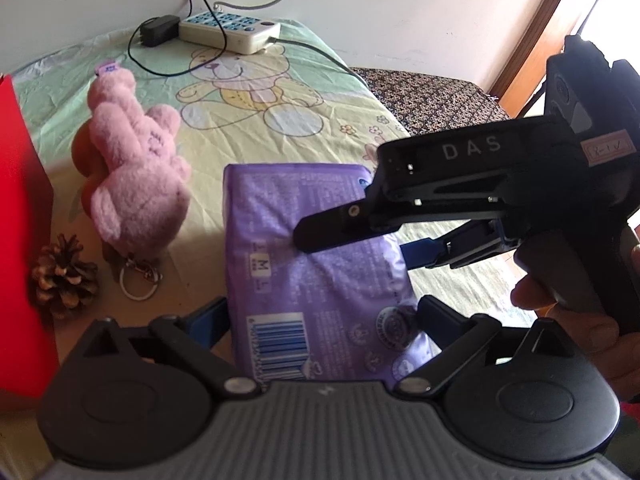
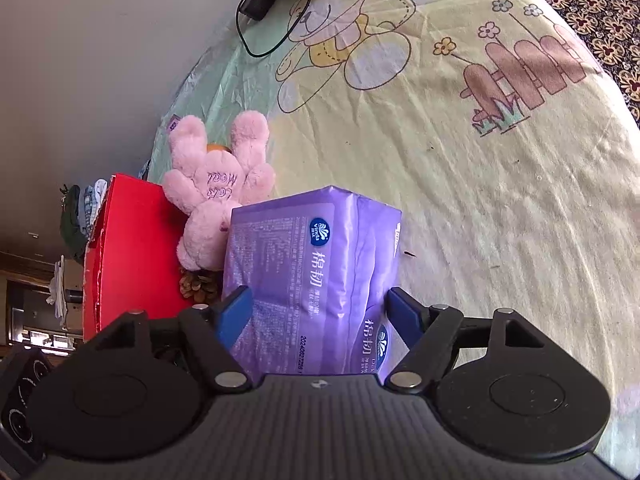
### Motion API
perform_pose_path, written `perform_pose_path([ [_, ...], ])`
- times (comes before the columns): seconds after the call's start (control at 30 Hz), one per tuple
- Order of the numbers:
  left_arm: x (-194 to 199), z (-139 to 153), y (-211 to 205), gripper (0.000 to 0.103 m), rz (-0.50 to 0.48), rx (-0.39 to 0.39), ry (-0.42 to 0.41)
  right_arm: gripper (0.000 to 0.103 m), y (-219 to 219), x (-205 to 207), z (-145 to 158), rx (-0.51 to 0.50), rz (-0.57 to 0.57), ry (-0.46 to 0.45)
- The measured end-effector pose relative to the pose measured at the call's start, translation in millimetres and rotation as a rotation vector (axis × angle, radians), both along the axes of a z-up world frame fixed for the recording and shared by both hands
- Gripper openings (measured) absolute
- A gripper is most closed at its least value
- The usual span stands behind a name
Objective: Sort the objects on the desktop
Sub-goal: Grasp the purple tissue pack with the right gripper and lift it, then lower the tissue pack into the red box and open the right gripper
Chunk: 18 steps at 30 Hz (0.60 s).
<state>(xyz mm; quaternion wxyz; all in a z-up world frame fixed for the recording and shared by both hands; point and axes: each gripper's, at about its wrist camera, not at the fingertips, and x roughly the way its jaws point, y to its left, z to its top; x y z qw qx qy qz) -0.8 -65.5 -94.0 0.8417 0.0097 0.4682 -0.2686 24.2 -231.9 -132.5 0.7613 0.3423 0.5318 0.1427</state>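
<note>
Table under a cartoon bear cloth (image 1: 256, 80), pale wall behind, patterned seat (image 1: 432, 96) past the table's far edge.

Purple pack (image 1: 320, 264) of tissues sits between the fingers of both tongs at once. Left tongs (image 1: 320, 316): blue pads flank the pack's near end, one each side, appearing to touch the wrapper; the pack fills the gap right back to the tongs' body. Grip reads as closed on the pack.

Right tongs (image 2: 318, 308): blue pads (image 2: 236, 312) press the pack (image 2: 312, 264) on both sides, wrapper creased between them. Closed on the pack. In the left view the right tongs (image 1: 352, 236) come in from the right, one black finger lying over the pack's top face, the other blue-tipped one behind its right edge; a hand (image 1: 580, 320) holds the grip.

Left of the pack, seen from the left tongs: pink plush (image 1: 136, 168) with key ring (image 1: 140, 280), an orange object partly hidden behind it, a pine cone (image 1: 64, 276) nearer, a red box (image 1: 20, 232) at far left. From the right tongs, plush (image 2: 220, 188), cone (image 2: 198, 284) and box (image 2: 132, 252) lie beyond and left of the pack, plush leaning on the box.

Far ahead of the left tongs: power strip (image 1: 230, 30), black adapter (image 1: 158, 30), cable.
</note>
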Motion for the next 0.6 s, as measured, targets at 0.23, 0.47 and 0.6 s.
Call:
perform_pose_path([
  [0.23, -10, 16, 8, 0.098, -0.016, -0.054, -0.014, 0.074, 15, -19, 31, -0.123, 0.009, -0.075],
  [0.47, -16, 69, 39, 0.098, -0.015, -0.121, -0.141, 0.074, 45, -34, 97, -0.246, -0.003, -0.271],
  [0.6, -19, 101, 70, 0.098, 0.006, -0.151, -0.226, 0.074, 76, -35, 129, -0.275, -0.008, -0.369],
])
